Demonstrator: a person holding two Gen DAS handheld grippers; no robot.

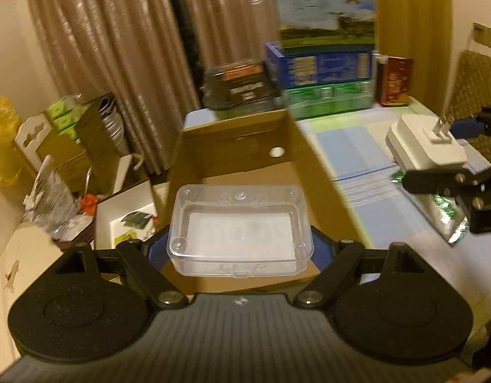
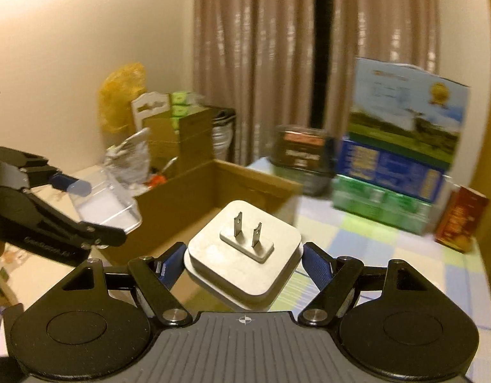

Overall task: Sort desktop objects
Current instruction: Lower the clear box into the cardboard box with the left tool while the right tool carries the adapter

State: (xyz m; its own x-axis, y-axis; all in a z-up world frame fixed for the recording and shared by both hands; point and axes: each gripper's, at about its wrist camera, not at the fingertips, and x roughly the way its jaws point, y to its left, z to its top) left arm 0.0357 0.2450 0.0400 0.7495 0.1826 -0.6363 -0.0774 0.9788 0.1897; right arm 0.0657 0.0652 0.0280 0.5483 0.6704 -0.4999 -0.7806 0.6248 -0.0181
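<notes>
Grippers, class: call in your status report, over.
Left gripper shut on clear plastic box, over cardboard box. Right gripper shut on white charger. Nothing in the way.

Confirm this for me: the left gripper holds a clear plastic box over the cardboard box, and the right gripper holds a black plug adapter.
One thing is wrong: the plug adapter in the right gripper is white, not black, as the right wrist view shows. The rest stands: the left gripper holds the clear plastic box over the cardboard box.
</notes>
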